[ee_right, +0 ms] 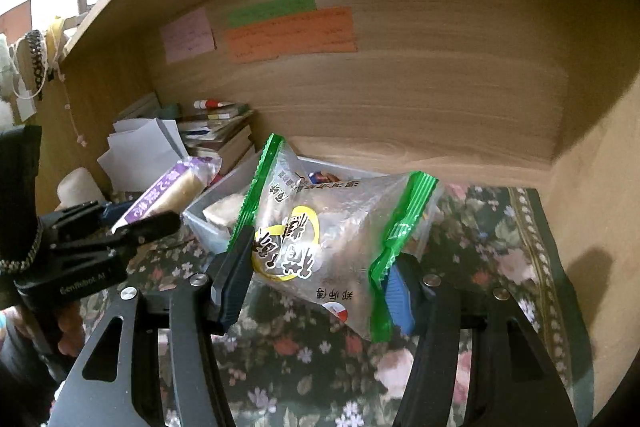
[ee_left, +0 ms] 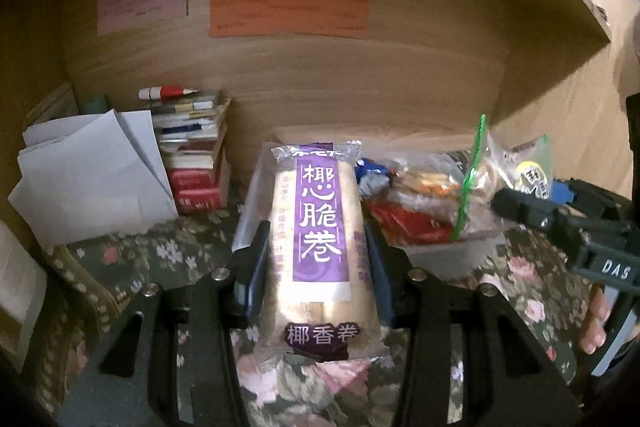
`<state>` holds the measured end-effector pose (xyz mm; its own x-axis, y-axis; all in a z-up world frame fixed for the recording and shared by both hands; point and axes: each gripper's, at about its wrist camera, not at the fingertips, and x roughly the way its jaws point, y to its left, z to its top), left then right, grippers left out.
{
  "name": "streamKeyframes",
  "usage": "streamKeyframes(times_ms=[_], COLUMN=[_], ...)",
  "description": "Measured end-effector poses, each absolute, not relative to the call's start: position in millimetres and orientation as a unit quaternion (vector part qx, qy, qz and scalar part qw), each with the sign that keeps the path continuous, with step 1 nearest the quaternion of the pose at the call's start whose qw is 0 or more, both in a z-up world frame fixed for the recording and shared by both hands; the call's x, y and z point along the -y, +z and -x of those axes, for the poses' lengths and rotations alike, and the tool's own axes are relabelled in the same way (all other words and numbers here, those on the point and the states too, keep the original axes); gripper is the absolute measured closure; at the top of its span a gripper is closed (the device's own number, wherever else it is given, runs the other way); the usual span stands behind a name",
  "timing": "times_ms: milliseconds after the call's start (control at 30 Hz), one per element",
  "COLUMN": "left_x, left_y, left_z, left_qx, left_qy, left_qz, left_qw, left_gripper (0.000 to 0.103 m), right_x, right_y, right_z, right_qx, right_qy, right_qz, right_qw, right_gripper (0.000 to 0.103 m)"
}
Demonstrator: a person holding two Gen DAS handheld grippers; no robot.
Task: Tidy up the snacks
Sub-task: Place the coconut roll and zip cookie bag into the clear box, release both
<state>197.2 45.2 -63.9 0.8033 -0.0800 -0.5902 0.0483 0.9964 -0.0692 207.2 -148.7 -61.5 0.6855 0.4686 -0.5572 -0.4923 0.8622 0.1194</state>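
My left gripper (ee_left: 318, 255) is shut on a purple-labelled coconut roll packet (ee_left: 318, 227), held upright above the floral cloth in front of a clear plastic snack bin (ee_left: 448, 255). My right gripper (ee_right: 320, 267) is shut on a clear snack bag with green edges (ee_right: 320, 239), held just in front of the bin (ee_right: 208, 223). The bin holds several wrapped snacks (ee_left: 404, 203). In the right wrist view the left gripper (ee_right: 132, 223) and its purple packet (ee_right: 172, 191) show at the left. In the left wrist view the right gripper (ee_left: 532, 199) and its bag (ee_left: 500, 171) show at the right.
A stack of books (ee_left: 196, 155) with a red-and-white tube (ee_left: 168, 93) on top stands at the back left beside white papers (ee_left: 92, 179). Coloured notes (ee_left: 288, 13) are stuck on the wooden back wall. A floral cloth (ee_right: 500, 259) covers the desk; a wooden side wall (ee_right: 600, 227) is at the right.
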Motion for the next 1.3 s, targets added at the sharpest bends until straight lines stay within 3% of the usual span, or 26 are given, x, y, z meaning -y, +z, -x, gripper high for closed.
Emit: streamKeyframes(times_ms=[700,833,900,967,1067,1300], left_x=[-55,-59,-62,-65,-65,-63], left_y=[-98,-102,-102,-99,-91,-60], left_z=[-270,-273,-274,-271,-262,-228], left_qx=[-0.347,-0.352,-0.351,-0.344,-0.332,-0.291], left_qy=[-0.039,-0.029,-0.029,-0.028,-0.028,-0.029], left_qz=[0.031,0.044,0.048,0.052,0.048,0.041], left_qw=[0.936,0.935,0.935,0.937,0.942,0.955], left_gripper=[0.058,0.057,0.048,0.041,0.04,0.04], right_x=[99,98,98,99,104,126], right_y=[-103,-103,-103,-102,-96,-66], right_z=[-272,-272,-273,-275,-272,-251], right_qx=[-0.362,-0.358,-0.364,-0.369,-0.363,-0.329], right_qy=[0.264,0.26,0.261,0.263,0.255,0.244], right_qz=[0.066,0.076,0.075,0.07,0.064,0.042], right_qw=[0.892,0.894,0.891,0.889,0.894,0.911], right_gripper=[0.047,0.043,0.04,0.03,0.021,0.02])
